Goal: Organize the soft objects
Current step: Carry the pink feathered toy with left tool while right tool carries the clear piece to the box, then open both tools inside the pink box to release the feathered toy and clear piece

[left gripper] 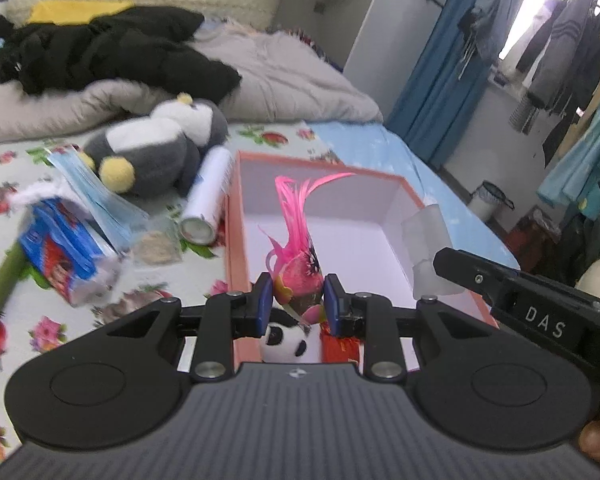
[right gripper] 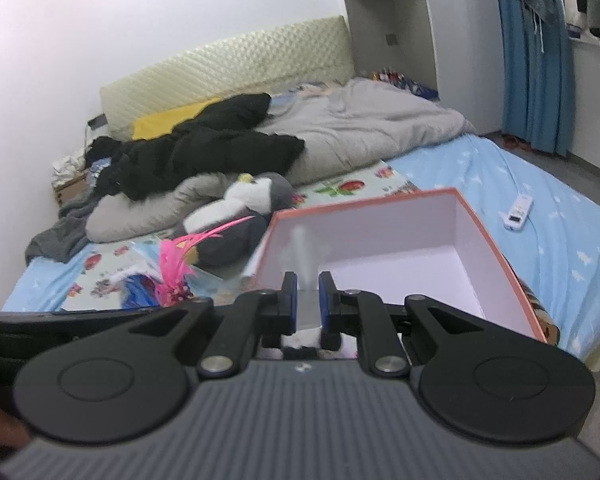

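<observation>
Left fingers (left gripper: 265, 300) clenched on pink feather toy (left gripper: 300, 276); right fingers (right gripper: 289, 300) grasping clear soft piece (right gripper: 303, 264). Open box (left gripper: 236, 216) directly beyond both. Plush penguin (left gripper: 156, 148) up-left of left fingers.

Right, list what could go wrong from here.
1. The left claw pinches only the base of the pink feather toy; its long plumes could snag the box wall going in.
2. The right claw holds a translucent pouch close by the left one; they could bump over the box.
</observation>
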The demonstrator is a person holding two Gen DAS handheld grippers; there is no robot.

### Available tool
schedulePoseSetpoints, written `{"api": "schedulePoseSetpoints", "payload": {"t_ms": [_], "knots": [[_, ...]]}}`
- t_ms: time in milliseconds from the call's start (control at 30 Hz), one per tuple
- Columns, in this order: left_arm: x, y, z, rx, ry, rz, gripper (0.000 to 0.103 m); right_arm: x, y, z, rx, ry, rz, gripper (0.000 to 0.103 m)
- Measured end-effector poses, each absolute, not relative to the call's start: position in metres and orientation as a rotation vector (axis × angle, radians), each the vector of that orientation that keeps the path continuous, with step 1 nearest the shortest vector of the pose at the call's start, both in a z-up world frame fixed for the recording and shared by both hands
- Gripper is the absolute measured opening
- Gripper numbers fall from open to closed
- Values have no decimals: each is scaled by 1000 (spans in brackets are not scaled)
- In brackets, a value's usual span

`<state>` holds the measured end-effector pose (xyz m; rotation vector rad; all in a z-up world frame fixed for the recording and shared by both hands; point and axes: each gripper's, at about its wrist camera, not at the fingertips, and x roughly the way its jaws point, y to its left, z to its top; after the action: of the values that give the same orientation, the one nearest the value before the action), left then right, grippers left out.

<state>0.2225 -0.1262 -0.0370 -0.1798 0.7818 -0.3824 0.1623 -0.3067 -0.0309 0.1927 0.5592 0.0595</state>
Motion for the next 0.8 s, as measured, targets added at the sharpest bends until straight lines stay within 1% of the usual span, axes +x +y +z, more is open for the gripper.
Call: {"api": "schedulePoseSetpoints", "payload": {"t_ms": [400,800], "knots": [[276,-176,-77,-137,905,-416,32,194,-347,-72,223,663,-4,15],[306,-203,-105,-79,970,-425,32,219,-366,-106,261,737,4,16]]}}
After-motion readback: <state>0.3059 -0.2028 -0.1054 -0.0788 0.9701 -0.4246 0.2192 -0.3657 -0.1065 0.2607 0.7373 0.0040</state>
